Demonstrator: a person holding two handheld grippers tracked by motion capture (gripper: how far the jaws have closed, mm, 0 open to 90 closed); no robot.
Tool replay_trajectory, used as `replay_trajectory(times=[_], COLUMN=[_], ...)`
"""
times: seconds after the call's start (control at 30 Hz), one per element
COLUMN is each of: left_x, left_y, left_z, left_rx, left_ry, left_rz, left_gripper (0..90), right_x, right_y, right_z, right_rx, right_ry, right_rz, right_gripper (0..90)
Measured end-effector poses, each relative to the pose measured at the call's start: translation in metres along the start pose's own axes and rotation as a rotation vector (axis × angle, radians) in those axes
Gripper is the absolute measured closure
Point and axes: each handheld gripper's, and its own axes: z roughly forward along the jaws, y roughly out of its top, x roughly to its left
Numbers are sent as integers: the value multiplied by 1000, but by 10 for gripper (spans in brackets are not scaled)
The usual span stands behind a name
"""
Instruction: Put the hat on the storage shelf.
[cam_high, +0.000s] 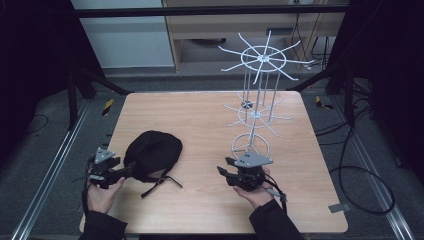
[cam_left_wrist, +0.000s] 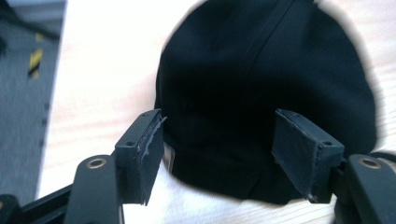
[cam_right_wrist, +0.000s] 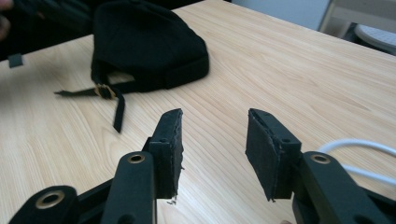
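Black fabric cap (cam_high: 152, 153) is lying at the table's (cam_high: 200, 120) seven o'clock, not yet gripped. Left gripper (cam_left_wrist: 219, 154), jaws apart, is being lined up around it; right gripper (cam_right_wrist: 214, 154) is being held apart too. White wire rack (cam_high: 259, 100) at one o'clock is standing bare.

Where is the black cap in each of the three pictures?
High view: the black cap lies on the wooden table, left of centre, just right of the left gripper.
Left gripper view: the cap is close up, right behind the open fingers.
Right gripper view: the cap sits upper left, far beyond the fingers.
Shared landmark: the cap's strap, also in the right gripper view.
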Motion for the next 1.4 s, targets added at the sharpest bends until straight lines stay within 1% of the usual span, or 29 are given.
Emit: replay_trajectory(times=[0.03, 0.1, 0.13, 0.17, 0.2, 0.23, 0.3, 0.37, 0.43, 0.47, 0.5, 0.53, 0.57, 0.6, 0.63, 0.67, 0.7, 0.73, 0.8, 0.83, 0.87, 0.93, 1.07, 1.13, 1.17, 1.2, 1.27, 1.3, 1.4], left_x=[-1, -4, -6, -8, -11, -13, -16, -19, -19, -20, -21, -21, -22, -23, -23, -21, -21, -20, -18, -17, -17, -17, -17, -19, -21, -22, -28, -31, -41], left_y=[5, 12, 16, 20, 24, 27, 35, 42, 45, 46, 46, 46, 45, 44, 44, 43, 43, 43, 43, 43, 43, 43, 41, 42, 44, 45, 49, 51, 57], left_z=[-6, -12, -14, -14, -13, -10, -1, 10, 19, 25, 35, 35, 38, 41, 43, 45, 45, 46, 46, 46, 45, 41, 28, 20, 15, 12, 3, -2, -12], left_rx=[-24, -47, -53, -55, -48, -39, -19, 12, 47, 69, 109, 109, 123, 133, 143, 156, 156, 165, 164, 156, 149, 124, 28, -6, -38, -56, -106, -140, -206], left_ry=[-15, -34, -51, -59, -59, -62, -65, -62, -64, -61, -58, -58, -51, -39, -37, -49, -49, -53, -56, -65, -70, -72, -108, -127, -139, -149, -163, -182, -213], left_rz=[13, 35, 48, 63, 83, 99, 115, 128, 120, 120, 128, 128, 137, 146, 143, 119, 119, 115, 101, 82, 77, 68, 30, 19, 7, 0, -2, -10, -4], left_gripper=[334, 333, 329, 331, 331, 334, 355, 380, 421, 459, 472, 492, 492, 530, 555, 627, 662, 662, 769, 814, 847, 865, 873, 873, 873, 873, 874, 874, 874], right_x=[-3, -8, -11, -16, -16, -18, -23, -29, -33, -39, -42, -42, -45, -48, -51, -57, -60, -60, -64, -67, -69, -73, -82, -85, -87, -89, -91, -92, -96], right_y=[-3, -9, -12, -18, -18, -21, -27, -34, -39, -46, -48, -48, -51, -54, -56, -60, -62, -62, -64, -65, -66, -68, -73, -76, -77, -79, -81, -82, -86], right_z=[-4, -14, -18, -27, -27, -32, -40, -49, -56, -62, -64, -64, -67, -70, -72, -76, -79, -79, -82, -84, -86, -88, -93, -95, -95, -96, -96, -96, -96], right_rx=[2, 5, 5, 4, 4, 2, 2, -1, -3, -2, 2, 2, 3, 5, 6, 6, 10, 10, 5, 6, 4, 5, 2, 0, -1, -1, 0, 4, 14], right_ry=[-8, -23, -26, -38, -38, -43, -56, -66, -79, -92, -104, -104, -112, -122, -132, -154, -167, -167, -183, -194, -204, -222, -257, -279, -290, -303, -313, -317, -330], right_rz=[-2, -2, 3, 15, 15, 18, 28, 41, 48, 61, 66, 66, 72, 77, 83, 95, 98, 98, 113, 113, 115, 122, 149, 157, 160, 163, 168, 173, 180], right_gripper=[552, 544, 541, 538, 538, 537, 536, 535, 535, 535, 535, 535, 535, 534, 533, 533, 533, 533, 532, 533, 532, 532, 516, 494, 487, 480, 469, 466, 460])
